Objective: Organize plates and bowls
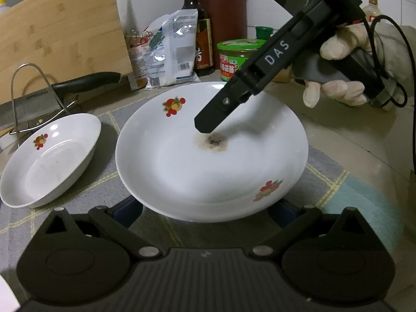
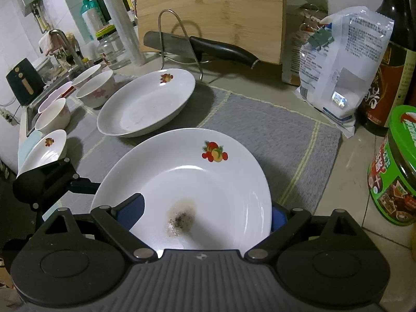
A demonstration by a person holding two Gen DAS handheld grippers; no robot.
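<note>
A large white plate [image 1: 208, 171] [image 2: 187, 179] with fruit decals and a dark burnt stain [image 1: 212, 141] lies on the grey mat [image 2: 273, 140]. My left gripper [image 1: 205, 208] [image 2: 88, 186] stands wide open at its near rim, with its blue fingertips [image 1: 128, 206] tucked under the rim. I cannot tell whether they touch it. My right gripper [image 2: 205, 208] [image 1: 208, 126], held by a gloved hand [image 1: 338, 88], hovers open over the plate. One of its fingers hangs above the stain. A second fruit plate [image 1: 49, 161] [image 2: 145, 104] rests on the mat beyond.
A smaller plate [image 2: 43, 150] and several bowls [image 2: 96, 91] stand near the sink. Along the back are a knife [image 2: 223, 49] on a wire rack, a bamboo board [image 2: 208, 10], a salt bag [image 2: 338, 72], a sauce bottle [image 1: 200, 31] and a green-lidded jar [image 2: 392, 166].
</note>
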